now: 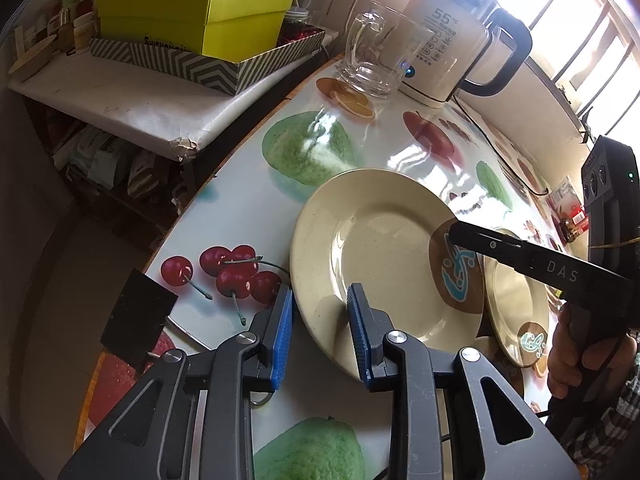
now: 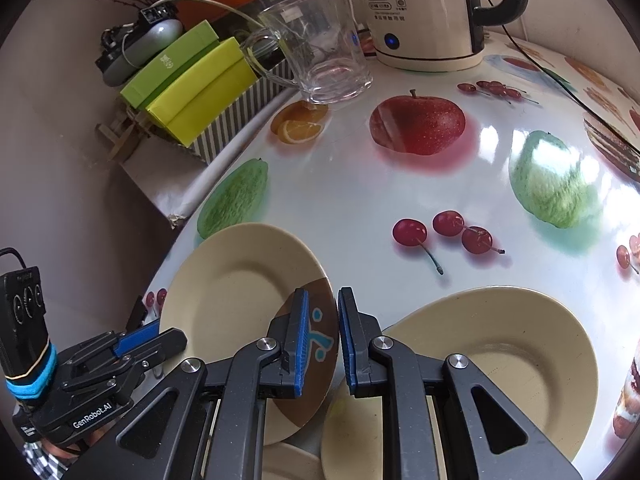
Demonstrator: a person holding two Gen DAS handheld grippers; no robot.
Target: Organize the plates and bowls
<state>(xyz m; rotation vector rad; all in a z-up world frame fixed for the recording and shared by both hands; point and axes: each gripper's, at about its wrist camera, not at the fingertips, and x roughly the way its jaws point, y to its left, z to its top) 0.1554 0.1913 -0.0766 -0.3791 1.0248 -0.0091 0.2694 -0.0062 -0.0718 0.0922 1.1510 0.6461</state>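
Right wrist view: both tongs (image 2: pixel 323 344) (image 1: pixel 320 336) straddle the plate (image 2: pixel 240 292) rim half-open, contact unclear.

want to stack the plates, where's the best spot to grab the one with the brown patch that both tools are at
Take the plate by its thin rim, one finger above and one below. The rim flares up off the tablecloth, leaving room underneath. The left tool already straddles the near-left edge; the right tool straddles the brown-patch edge. Come in from the side, low.

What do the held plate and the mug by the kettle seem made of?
Plate: likely melamine or bamboo fibre, cream, satin, faintly speckled, thin-rimmed; glazed ceramic is not ruled out. Mug: clear glass; the kettle shows through its walls and the base looks thick.
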